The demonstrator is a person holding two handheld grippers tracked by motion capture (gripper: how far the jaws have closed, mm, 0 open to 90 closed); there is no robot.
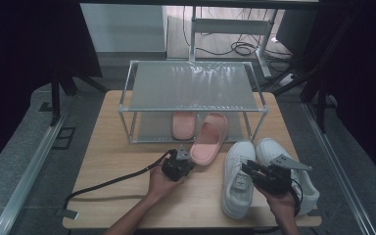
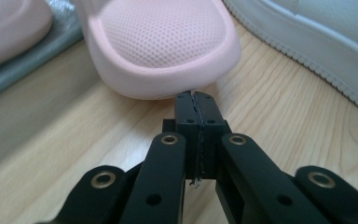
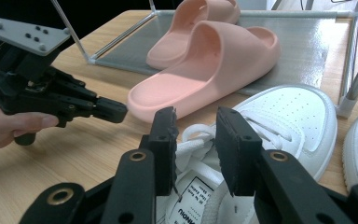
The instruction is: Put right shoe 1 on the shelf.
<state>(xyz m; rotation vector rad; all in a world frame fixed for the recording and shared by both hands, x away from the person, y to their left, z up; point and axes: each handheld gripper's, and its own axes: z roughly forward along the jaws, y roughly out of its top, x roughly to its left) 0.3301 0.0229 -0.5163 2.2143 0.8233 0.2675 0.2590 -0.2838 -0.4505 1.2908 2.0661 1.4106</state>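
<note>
My left gripper (image 2: 195,95) is shut with nothing between its jaws, and its tips touch the heel edge of a pink slipper (image 2: 163,42). That slipper (image 1: 209,138) lies half out of the lower shelf of a metal rack (image 1: 127,105), beside a second pink slipper (image 1: 183,125) that lies on the shelf. My right gripper (image 3: 196,121) hangs just over the laces and tongue of the left white sneaker (image 1: 238,183). Its jaws stand partly apart and nothing is pinched between them. The other white sneaker (image 1: 274,149) lies to its right, partly under my right hand.
The rack has a frosted top shelf (image 1: 191,85) and thin corner posts (image 1: 248,128) near the sneakers. A black cable (image 1: 107,183) trails left from the left gripper across the wooden table (image 1: 122,156). Dark curtains flank the table, and cables lie on the floor beyond the rack.
</note>
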